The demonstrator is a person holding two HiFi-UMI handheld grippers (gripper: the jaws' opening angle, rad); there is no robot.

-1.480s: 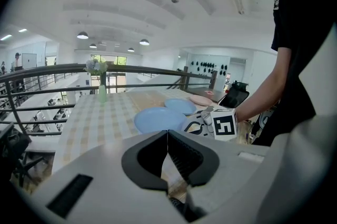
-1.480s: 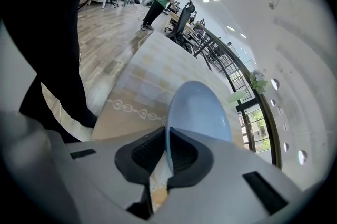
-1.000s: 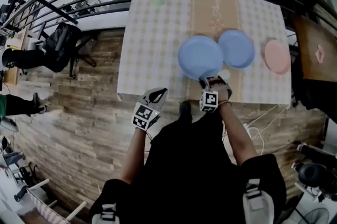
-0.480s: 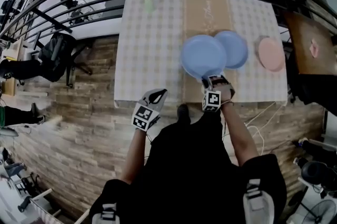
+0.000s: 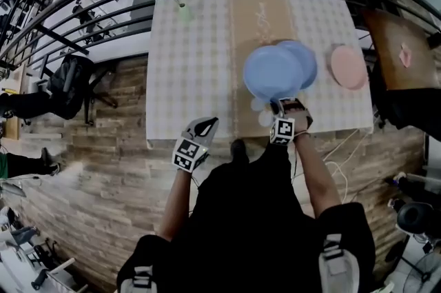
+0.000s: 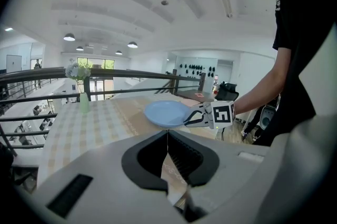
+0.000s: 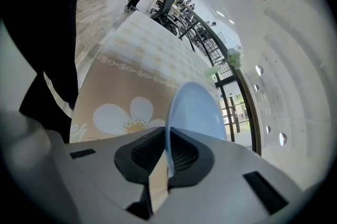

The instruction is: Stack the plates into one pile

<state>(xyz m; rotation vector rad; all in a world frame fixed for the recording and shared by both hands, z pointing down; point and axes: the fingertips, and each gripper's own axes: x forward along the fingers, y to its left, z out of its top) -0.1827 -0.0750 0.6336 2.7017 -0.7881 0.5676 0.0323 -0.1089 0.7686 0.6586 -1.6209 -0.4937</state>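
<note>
- Stacking is being done at its first transfer: the carried blue plate (image 5: 273, 72) is being held above the table (image 5: 193, 57) by its near rim. It is being hung over the second blue plate (image 5: 308, 58), overlapping it but not centred on it. Whether the two are touching cannot be told.
- The rim of the carried blue plate is being pinched between the pads of the right gripper (image 5: 276, 104). The jaws are being eased open slightly, yet the rim is being pressed between them.
- The left gripper (image 5: 206, 122) is being held clenched on nothing, short of the table's near edge and well apart from every plate.
- The pink plate (image 5: 347, 67) is being left untouched on the cloth, just right of the blue pair.
- By judgement, a small shift to the right and away is being called for next, until the rims line up. A level lowering is then being called for before the grip is fully let go.
- A slide or clatter is being risked if the release is made tilted or from height.
</note>
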